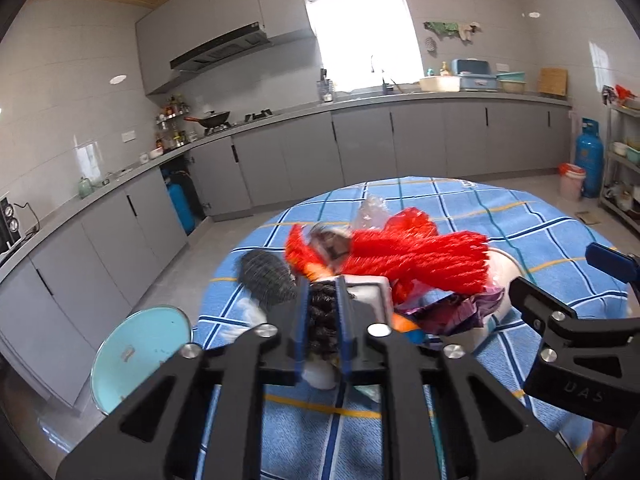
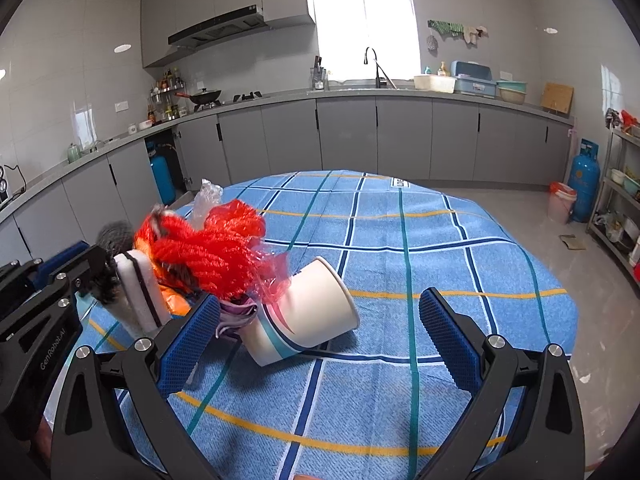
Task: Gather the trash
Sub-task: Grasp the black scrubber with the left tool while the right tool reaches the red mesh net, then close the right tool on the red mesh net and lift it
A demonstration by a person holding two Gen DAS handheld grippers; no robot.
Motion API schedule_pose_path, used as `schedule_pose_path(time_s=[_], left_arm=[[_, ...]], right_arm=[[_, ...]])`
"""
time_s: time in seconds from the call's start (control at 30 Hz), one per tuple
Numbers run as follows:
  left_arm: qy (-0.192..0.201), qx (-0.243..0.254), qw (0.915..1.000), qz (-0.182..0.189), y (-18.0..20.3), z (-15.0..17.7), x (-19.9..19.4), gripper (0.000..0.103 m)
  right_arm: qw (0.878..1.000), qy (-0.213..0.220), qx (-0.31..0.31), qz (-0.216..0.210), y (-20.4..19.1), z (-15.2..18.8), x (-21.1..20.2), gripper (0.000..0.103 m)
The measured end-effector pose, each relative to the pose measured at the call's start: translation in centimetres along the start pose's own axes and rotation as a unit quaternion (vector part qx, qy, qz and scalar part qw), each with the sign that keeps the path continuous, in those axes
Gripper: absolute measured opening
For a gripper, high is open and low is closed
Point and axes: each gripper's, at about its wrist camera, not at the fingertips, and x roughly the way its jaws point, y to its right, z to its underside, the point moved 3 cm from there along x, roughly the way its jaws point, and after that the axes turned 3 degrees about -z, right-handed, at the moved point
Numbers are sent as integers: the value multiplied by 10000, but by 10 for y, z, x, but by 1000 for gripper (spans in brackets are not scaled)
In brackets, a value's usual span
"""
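Left wrist: left gripper (image 1: 323, 312) clamps dark wad (image 1: 320, 316); right gripper (image 2: 320, 336) gapes.

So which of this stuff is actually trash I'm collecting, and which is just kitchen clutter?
Job:
- red mesh netting
- tipped paper cup
- purple wrapper
- clear plastic wrap
- dark scrubby wad, pinched in the left gripper
- grey scouring pad
- white sponge block

Lying about:
- checked tablecloth
- blue stool
- gas cylinder
- wok
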Motion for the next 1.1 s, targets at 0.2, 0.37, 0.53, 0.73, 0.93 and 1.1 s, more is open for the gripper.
schedule_pose_path(time_s=[0.2,0.37,0.53,0.73,0.93,1.1], left_arm=[[492,82,9987,-56,-5,-12,-22,5],[693,3,9973,-224,-19,-23,-31,4],[734,-110,9964,-405,-36,-23,-33,4],[765,-169,9951,-595,-48,-21,-32,4],[611,-315,9950,-724,-66,-11,-28,4],[636,-389,9935,-860,-81,-10,-33,4]], right_arm=[[9998,168,-49,-135,-2,-6,-3,95],[9992,168,-155,-315,-10,-11,2,84],[9979,146,-315,-548,-26,-15,9,83],[9942,111,-823,-677,-51,-19,19,82],[9916,-177,-1105,-644,-62,-13,37,63],[9898,-345,-1163,-753,-67,-13,44,22]])
